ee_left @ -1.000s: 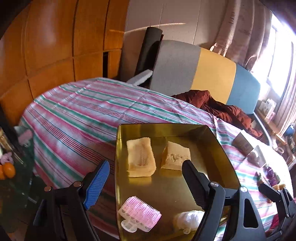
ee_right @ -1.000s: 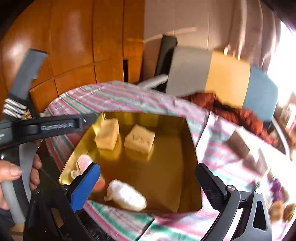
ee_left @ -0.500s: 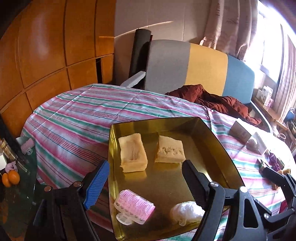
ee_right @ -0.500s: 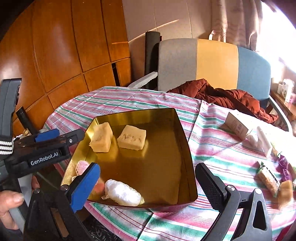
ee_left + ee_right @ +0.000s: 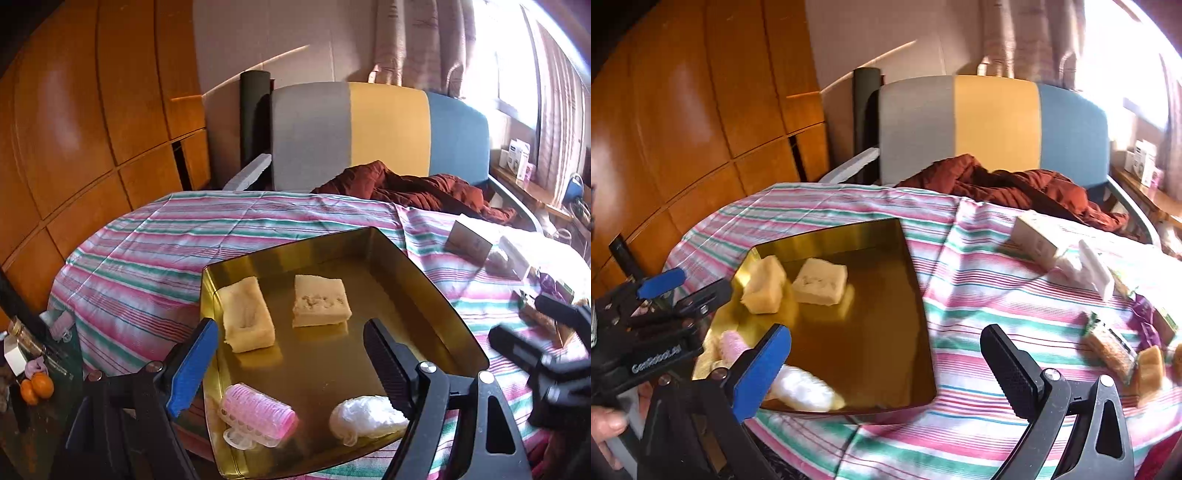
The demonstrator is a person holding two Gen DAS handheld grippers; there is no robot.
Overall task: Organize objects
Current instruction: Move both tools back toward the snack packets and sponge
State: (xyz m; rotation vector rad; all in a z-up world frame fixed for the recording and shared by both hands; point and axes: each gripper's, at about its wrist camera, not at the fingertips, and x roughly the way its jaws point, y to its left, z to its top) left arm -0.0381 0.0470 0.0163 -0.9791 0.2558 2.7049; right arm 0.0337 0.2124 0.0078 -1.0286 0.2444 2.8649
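Fingers on both our left gripper (image 5: 286, 365) and right gripper (image 5: 886, 363) gape empty, the right having swung away from the gold tray (image 5: 916, 295) toward the snacks (image 5: 1108, 347) loose on the desk (image 5: 979, 306), probably next.

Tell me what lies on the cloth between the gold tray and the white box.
Nothing: in the right wrist view, only bare striped tablecloth runs from the gold tray to the white box.
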